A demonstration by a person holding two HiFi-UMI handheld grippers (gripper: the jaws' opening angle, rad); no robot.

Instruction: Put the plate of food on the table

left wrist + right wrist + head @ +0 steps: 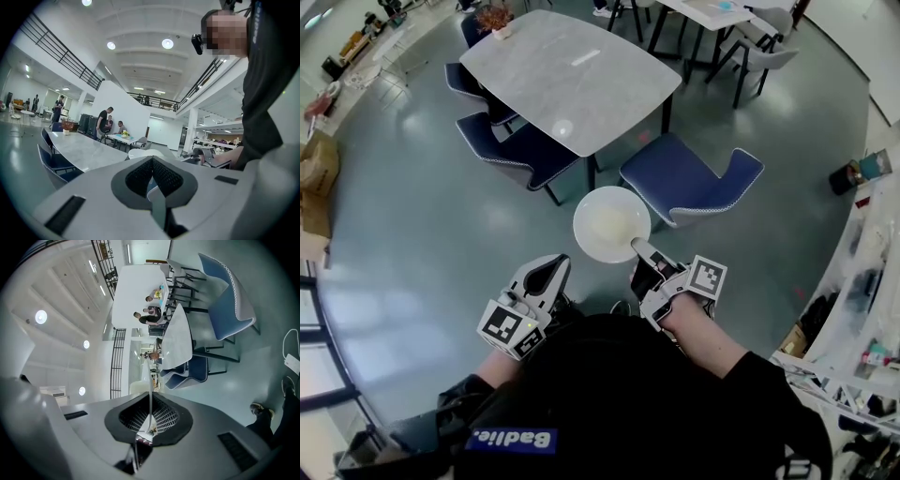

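**Item: plate (pixel 609 223), white, round, shallow.** It is held in the air in front of the person, above the floor, near the closest blue chair (pixel 689 183) and short of the grey table (pixel 572 75). Nothing is under it. A pale, faintly yellowish patch is seen in the middle; what the food is cannot be made out.

**Grip.** The right gripper (pixel 643 251) is clenched on the near rim. In the right gripper view the rim is seen edge-on, pinched between the two ribbed pads. The left gripper (pixel 546 274) is kept beside and below the plate with its jaws brought together on nothing.

**Handling (judged).**
- The plate is taken to be stiff and breakable, ceramic or hard plastic, and moderately light.
- The glazed rim is expected to be slippery.
- With one edge pinched, the far side is likely to sag, so loose food could slide off.
- The plate should be kept level.
- The rim is the only practical place to take hold. A second hold at the opposite edge would steady it.
- It is best set down flat on the bare tabletop and well in from the edge.

**Writing and marks.** A blue label with white lettering is seen on the person's dark top; it appears to read "Badlie." but this is not certain. Black-and-white square markers are carried on each gripper's cube. No print is seen on the plate.
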